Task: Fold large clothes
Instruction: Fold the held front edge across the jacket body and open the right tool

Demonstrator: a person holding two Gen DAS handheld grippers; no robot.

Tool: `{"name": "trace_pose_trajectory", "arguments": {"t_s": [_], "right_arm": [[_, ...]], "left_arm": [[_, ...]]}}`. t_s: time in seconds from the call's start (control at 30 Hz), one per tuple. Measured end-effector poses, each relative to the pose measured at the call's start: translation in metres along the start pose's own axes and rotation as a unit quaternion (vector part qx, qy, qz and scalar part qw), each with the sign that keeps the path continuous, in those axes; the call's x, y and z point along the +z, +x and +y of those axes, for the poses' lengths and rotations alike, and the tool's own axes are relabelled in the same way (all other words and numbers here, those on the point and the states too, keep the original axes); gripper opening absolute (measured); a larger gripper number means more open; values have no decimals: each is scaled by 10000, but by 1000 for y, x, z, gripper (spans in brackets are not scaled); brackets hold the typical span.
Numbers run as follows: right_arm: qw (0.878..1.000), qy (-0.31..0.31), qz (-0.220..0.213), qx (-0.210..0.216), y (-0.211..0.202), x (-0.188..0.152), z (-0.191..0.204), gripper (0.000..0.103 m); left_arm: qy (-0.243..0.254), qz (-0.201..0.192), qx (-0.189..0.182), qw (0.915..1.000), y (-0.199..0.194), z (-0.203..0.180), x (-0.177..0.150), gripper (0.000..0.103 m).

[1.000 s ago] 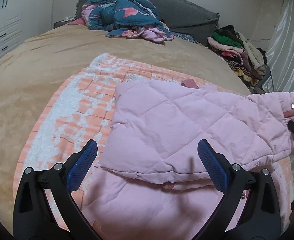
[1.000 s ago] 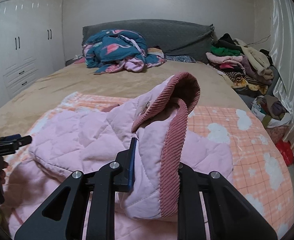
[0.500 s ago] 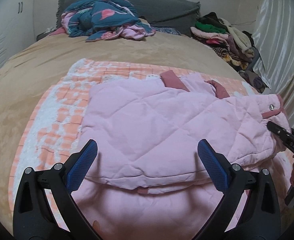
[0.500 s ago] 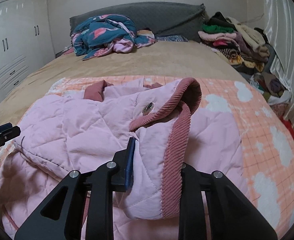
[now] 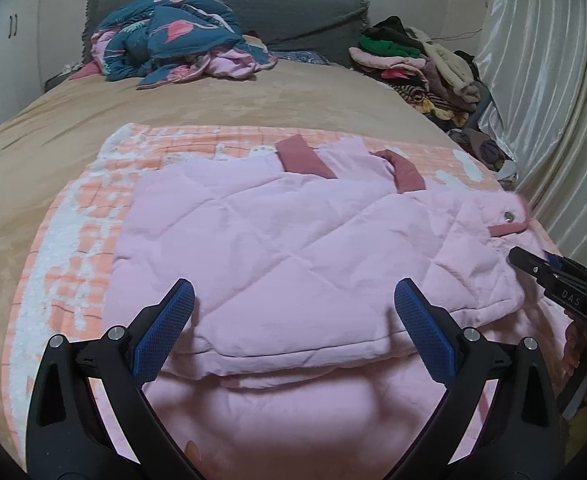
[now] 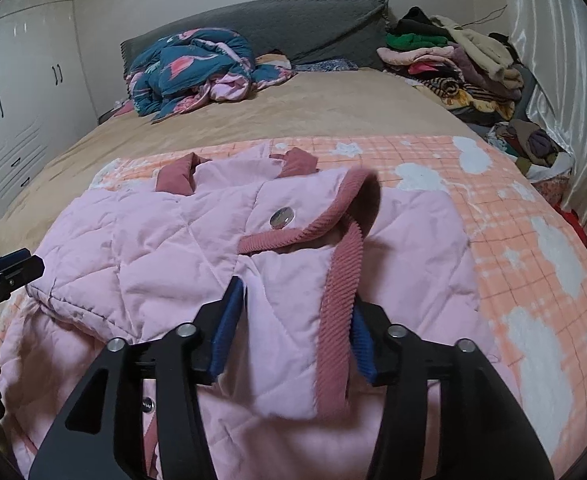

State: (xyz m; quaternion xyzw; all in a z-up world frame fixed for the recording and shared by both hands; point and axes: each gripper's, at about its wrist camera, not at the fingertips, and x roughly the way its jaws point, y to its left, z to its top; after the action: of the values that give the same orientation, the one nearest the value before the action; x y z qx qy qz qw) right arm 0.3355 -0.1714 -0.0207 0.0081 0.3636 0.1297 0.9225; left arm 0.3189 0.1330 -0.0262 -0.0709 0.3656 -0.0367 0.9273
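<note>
A pink quilted jacket [image 5: 293, 232] with dusty-rose ribbed trim lies spread on a peach checked blanket [image 5: 81, 216]. My left gripper [image 5: 293, 292] hovers open over its near hem, with nothing between the blue pads. In the right wrist view the jacket's sleeve end [image 6: 289, 320], with a metal snap [image 6: 281, 216] and a ribbed cuff, lies folded across the jacket body [image 6: 153, 248]. My right gripper [image 6: 297, 304] straddles that sleeve end; its jaws are opening and the cloth lies loose between them. Each gripper shows at the edge of the other's view: right gripper [image 5: 533, 264], left gripper [image 6: 13, 268].
The blanket [image 6: 513, 240] lies on a tan bed [image 5: 173, 112]. A teal and pink duvet [image 5: 173, 36] is bunched by the grey headboard. A pile of clothes [image 5: 413, 56] sits at the far right beside a shiny curtain [image 5: 553, 100]. White wardrobes [image 6: 13, 100] stand at the left.
The right gripper has sunk and laid the raised sleeve end down onto the jacket, and its jaws have spread apart. The left gripper has slid sideways over the hem, still open.
</note>
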Motion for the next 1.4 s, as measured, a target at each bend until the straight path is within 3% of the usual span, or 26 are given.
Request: {"name": "trace_pose_trajectory", "arguments": {"t_s": [0.17,0.3,0.43,0.63,0.77,0.87,0.93,1.07,1.27,1.4], "right_arm": [[9997,101,-192,-60,-16,4,-9,63],[9996,9,-280,-25,-22,12,-2,67],[9995,-106,-286,122,-20,21,18,76],[9985,-502,-105,211,3,34,55,79],[9977,-606,272,154,34,40,64,79],[9936,-603,954,-88,73,33,61,79],[9920,-551,1135,-53,92,26,57,82],[9933,-527,1017,-135,98,16,57,84],[9957,-434,811,-139,74,7,56,84],[9974,67,710,78,52,5,46,91]], "left_arm": [[103,63,-96,9999,4,-10,-3,94],[154,279,50,9995,17,-10,-8,94],[-154,537,-138,9983,27,3,-13,94],[-180,650,-196,9975,35,8,-20,94],[-211,703,-247,9970,35,10,-21,94],[-235,720,-275,9967,36,12,-21,94],[-194,728,-242,9969,35,10,-20,94],[-147,759,-220,9968,34,12,-20,94],[-196,842,-222,9960,26,13,-14,94],[-316,818,-244,9959,18,14,-11,94]]}}
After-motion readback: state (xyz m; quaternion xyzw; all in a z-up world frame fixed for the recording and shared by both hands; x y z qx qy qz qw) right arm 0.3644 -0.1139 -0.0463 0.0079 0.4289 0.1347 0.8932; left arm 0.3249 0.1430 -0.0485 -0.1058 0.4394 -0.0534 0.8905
